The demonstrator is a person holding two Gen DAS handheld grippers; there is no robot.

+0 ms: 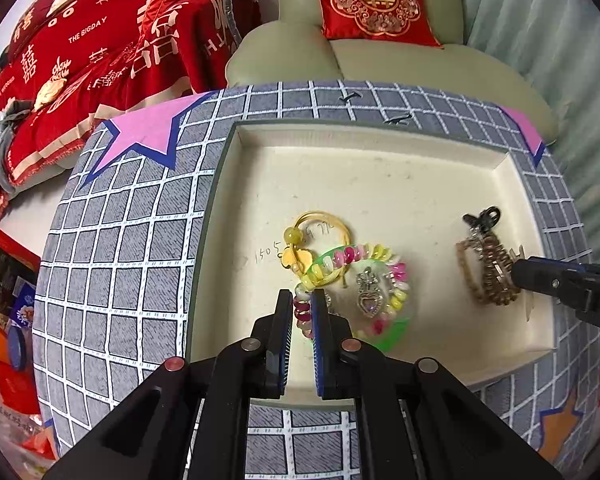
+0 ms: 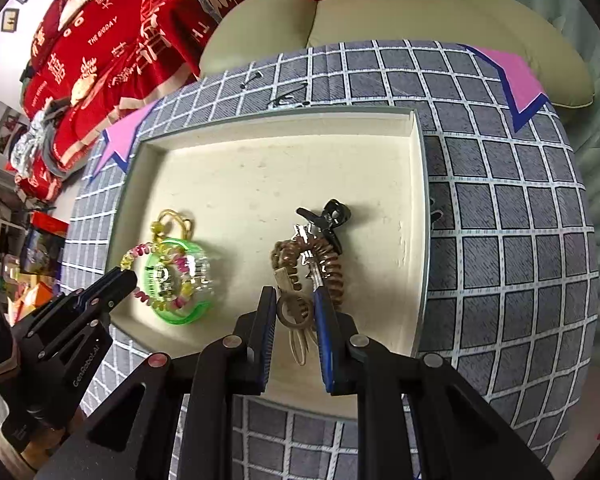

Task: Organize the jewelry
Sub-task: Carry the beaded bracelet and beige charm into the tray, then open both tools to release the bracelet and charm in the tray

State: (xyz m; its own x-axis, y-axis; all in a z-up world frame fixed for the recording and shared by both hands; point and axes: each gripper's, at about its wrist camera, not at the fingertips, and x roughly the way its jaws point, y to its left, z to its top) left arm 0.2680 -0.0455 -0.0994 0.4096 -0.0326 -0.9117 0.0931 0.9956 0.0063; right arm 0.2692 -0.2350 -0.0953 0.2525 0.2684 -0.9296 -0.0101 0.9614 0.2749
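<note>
A cream tray (image 1: 380, 184) holds the jewelry. On its left lie a pink and yellow coil band (image 1: 356, 258), a green bangle (image 1: 392, 340), a yellow cord with a bead (image 1: 292, 235) and a silver heart pendant (image 1: 367, 296). My left gripper (image 1: 302, 300) has narrow jaws around the coil band's near end. On the right lie a brown coil band (image 2: 332, 268), a black claw clip (image 2: 332, 216) and a tan ring piece (image 2: 294, 312). My right gripper (image 2: 296, 298) stands slightly open around the ring piece and a silver clip (image 2: 312, 268).
The tray sits on a grey grid-patterned cloth (image 1: 112, 280) with pink star patches (image 1: 144, 136). Two small black hairpins (image 1: 396, 119) lie on the cloth behind the tray. A beige sofa with a red cushion (image 1: 374, 0) and red bedding (image 1: 84, 48) stand beyond.
</note>
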